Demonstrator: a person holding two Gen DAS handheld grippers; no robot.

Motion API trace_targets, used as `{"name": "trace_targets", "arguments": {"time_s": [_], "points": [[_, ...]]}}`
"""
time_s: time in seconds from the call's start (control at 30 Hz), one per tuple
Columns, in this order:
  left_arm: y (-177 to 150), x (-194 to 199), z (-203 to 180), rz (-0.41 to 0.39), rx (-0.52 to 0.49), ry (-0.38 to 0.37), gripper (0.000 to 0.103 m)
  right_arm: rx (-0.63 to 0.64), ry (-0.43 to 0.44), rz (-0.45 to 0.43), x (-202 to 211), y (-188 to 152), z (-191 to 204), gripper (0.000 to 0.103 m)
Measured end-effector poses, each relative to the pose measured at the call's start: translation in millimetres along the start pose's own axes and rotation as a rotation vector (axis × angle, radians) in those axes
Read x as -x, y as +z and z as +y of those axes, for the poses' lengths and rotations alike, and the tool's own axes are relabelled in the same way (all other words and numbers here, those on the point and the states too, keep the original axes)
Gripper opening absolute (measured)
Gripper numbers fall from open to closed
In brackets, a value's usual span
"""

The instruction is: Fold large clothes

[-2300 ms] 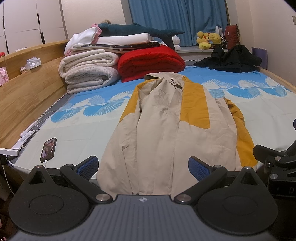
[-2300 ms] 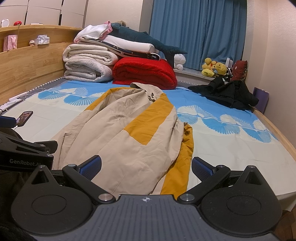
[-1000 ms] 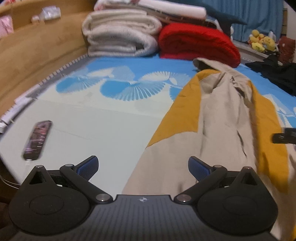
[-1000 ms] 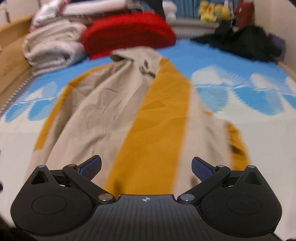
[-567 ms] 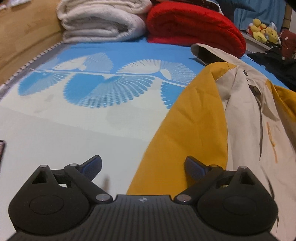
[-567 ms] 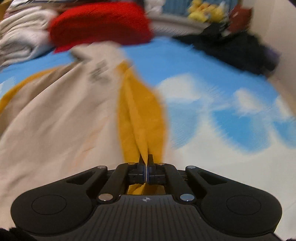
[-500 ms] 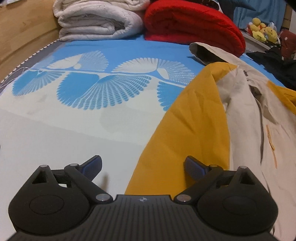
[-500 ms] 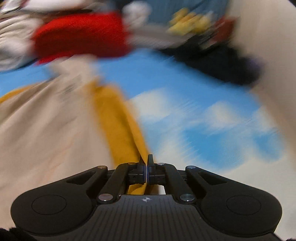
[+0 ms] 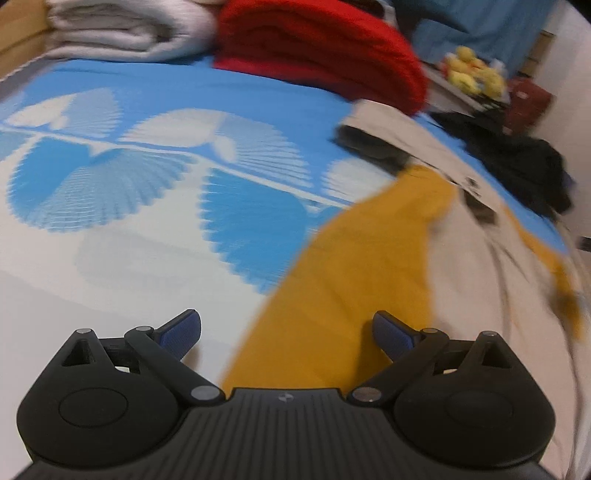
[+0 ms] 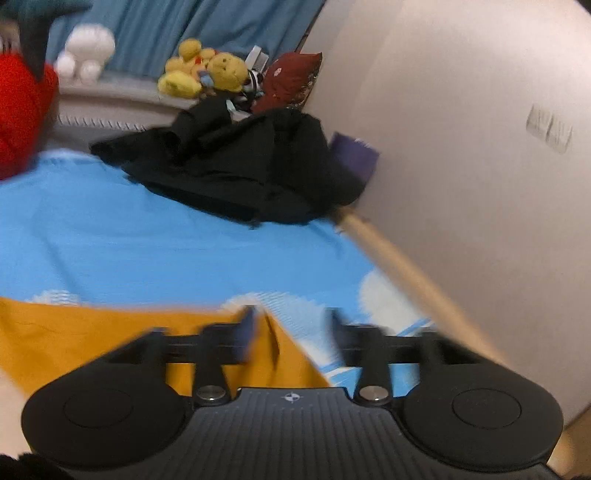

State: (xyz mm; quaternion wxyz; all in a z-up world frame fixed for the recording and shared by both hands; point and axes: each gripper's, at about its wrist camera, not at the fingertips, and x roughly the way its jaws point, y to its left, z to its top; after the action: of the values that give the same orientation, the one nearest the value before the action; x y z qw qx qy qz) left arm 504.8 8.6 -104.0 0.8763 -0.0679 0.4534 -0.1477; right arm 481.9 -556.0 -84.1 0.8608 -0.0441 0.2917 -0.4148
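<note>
Left gripper (image 9: 286, 326) low over the bed sheet (image 9: 110, 236), jaws spread wide, nothing between the blue pads. Left pad over bare white sheet, right pad over the mustard sleeve panel of the jacket (image 9: 369, 280). Jacket lying flat on the sheet, beige and mustard, running from near centre to far right; collar end far, just beside the red blanket (image 9: 317, 55). Folded white bedding (image 9: 122, 33) far left, next to the red blanket. Black clothes (image 9: 517, 162) heaped far right, yellow plush toys (image 9: 476, 74) beyond them. View blurred, especially right edge.

Right gripper (image 10: 291, 332) also low over the sheet (image 10: 147, 236), jaws partly apart, a clear gap between the fingers, nothing clamped; fingers smeared by blur. A peak of the jacket's mustard cloth (image 10: 110, 339) sitting in the gap close to the left finger, touching or not cannot tell. Mustard cloth spreading left from there along the near edge. Black clothes pile (image 10: 240, 166) far centre against the wall (image 10: 461, 147); purple item (image 10: 354, 155) at its right edge. Yellow plush toys (image 10: 207, 70) and dark red cushion (image 10: 291, 81) on the ledge behind. Red blanket (image 10: 18, 118) at far left edge. Wooden bed rail (image 10: 406, 273) running along the right side.
</note>
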Motion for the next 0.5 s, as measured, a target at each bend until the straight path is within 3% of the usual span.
{"name": "trace_targets", "arguments": {"time_s": [0.1,0.2,0.23,0.27,0.3,0.33,0.37,0.4,0.47,0.5], "points": [[-7,-1,-25,0.045,-0.086,-0.073,0.103,0.009,0.111,0.035,13,-40,-6,0.074],[-22,-14,-51,0.136,-0.225,-0.02,0.103,0.044,0.175,0.071,29,-79,-21,0.082],[-28,-19,-57,0.14,-0.28,0.018,0.096,0.053,0.182,0.091,29,-85,-19,0.084],[-32,-24,-60,0.125,-0.327,0.087,0.067,0.055,0.189,0.111,27,-93,-21,0.084],[-33,-30,-57,0.123,-0.349,0.161,0.05,0.056,0.192,0.133,25,-99,-23,0.085],[-30,-37,-49,0.12,-0.327,0.219,0.025,0.055,0.183,0.152,23,-103,-25,0.086],[-26,-40,-40,0.103,-0.288,0.232,0.013,0.056,0.171,0.178,15,-101,-25,0.089],[-19,-43,-28,0.064,-0.25,0.265,0.01,0.057,0.161,0.197,6,-103,-26,0.09],[-5,-50,-16,-0.007,-0.269,0.385,0.007,0.054,0.149,0.23,-12,-110,-28,0.089],[5,-57,-12,-0.042,-0.295,0.438,0.007,0.048,0.173,0.252,-21,-112,-28,0.067]]}}
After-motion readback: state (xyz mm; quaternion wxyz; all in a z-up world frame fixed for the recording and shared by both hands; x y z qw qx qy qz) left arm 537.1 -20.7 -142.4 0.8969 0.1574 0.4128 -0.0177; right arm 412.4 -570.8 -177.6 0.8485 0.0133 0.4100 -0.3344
